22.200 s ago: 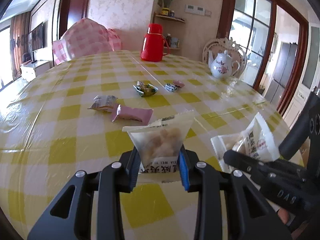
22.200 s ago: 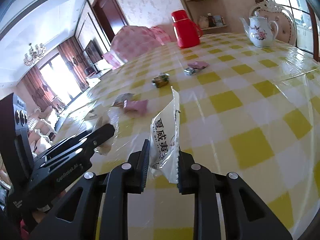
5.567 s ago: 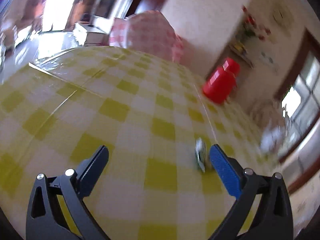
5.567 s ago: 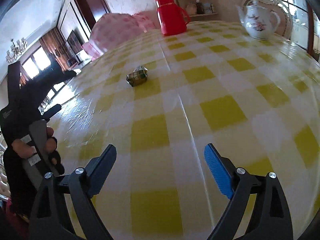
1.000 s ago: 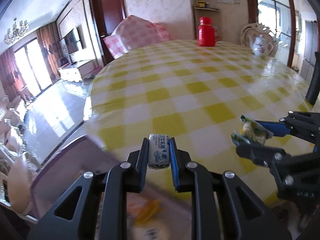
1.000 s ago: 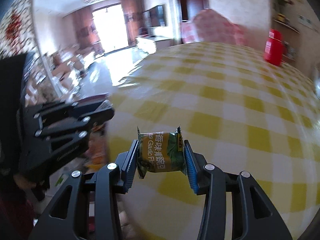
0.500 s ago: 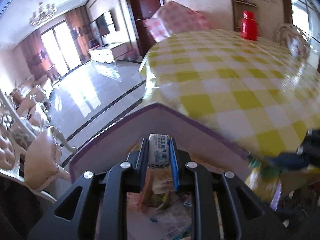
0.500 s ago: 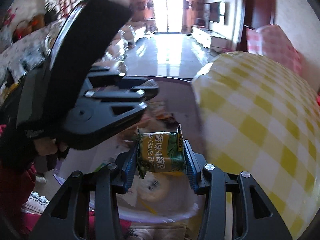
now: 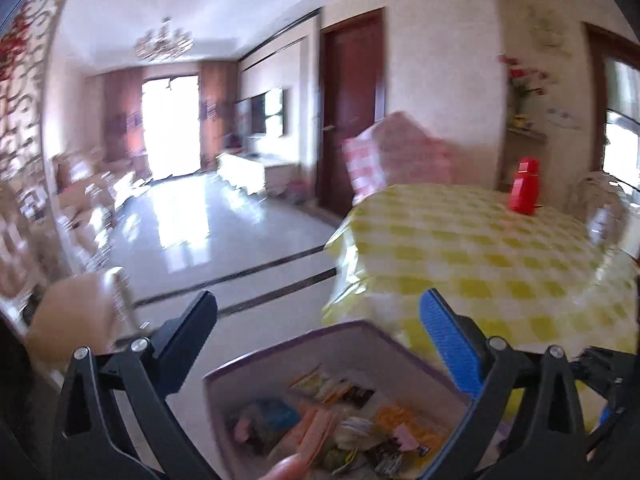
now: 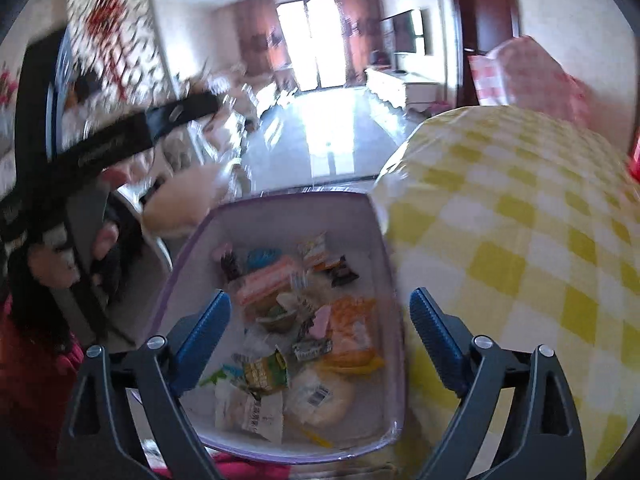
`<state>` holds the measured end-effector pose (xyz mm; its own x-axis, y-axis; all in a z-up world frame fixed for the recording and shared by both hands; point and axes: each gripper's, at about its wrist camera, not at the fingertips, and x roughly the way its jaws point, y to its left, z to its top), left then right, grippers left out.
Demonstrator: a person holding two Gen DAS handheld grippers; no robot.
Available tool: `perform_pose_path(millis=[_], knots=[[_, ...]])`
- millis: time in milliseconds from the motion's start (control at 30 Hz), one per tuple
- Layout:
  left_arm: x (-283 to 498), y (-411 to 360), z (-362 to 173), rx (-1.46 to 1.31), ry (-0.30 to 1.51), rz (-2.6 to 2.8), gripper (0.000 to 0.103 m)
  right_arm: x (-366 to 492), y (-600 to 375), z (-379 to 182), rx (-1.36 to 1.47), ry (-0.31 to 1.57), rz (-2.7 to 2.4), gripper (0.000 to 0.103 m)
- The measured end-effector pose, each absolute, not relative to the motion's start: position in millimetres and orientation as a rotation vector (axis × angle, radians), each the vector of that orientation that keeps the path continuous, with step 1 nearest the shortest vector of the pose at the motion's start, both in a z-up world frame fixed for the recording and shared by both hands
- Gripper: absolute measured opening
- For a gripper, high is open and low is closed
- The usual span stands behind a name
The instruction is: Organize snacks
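Note:
A purple-rimmed white bin [image 10: 280, 210] sits below the table edge and holds several snack packets. The green garlic snack packet [image 10: 266, 372] lies inside it near the front. My right gripper [image 10: 320, 320] is open and empty, directly above the bin. My left gripper [image 9: 316, 324] is open and empty above the bin's far rim [image 9: 288, 344]. The left gripper's body [image 10: 120, 140] shows at the upper left in the right wrist view. Both views are blurred.
The yellow checked table [image 9: 500, 248] stands to the right of the bin, also seen in the right wrist view [image 10: 520, 208]. A red thermos [image 9: 526, 188] stands at its far side. A pink checked chair [image 9: 396, 152] is behind the table. Shiny floor lies to the left.
Both grippers have opened. The green packet and the small packet from the left gripper have left the jaws; the green packet now lies in the bin. The left gripper has tilted upward.

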<state>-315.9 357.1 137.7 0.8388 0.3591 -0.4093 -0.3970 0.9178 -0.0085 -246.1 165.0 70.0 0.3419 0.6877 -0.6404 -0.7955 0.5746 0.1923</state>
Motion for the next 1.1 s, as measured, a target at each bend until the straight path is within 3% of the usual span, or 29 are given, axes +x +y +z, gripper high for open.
perform_pose_path(millis=[200, 533, 1100], knots=[[-308, 346, 128, -0.119, 0.564, 0.374, 0.101, -244, 164, 69, -0.195, 0.779, 0.888, 0.088], [-264, 317, 52, -0.045, 0.927, 0.32, 0.101, -225, 165, 32, -0.311, 0.9, 0.618, 0.088], [-251, 321, 31, -0.049, 0.985, 0.302, 0.101, -222, 166, 17, -0.321, 0.944, 0.624, 0.088]])
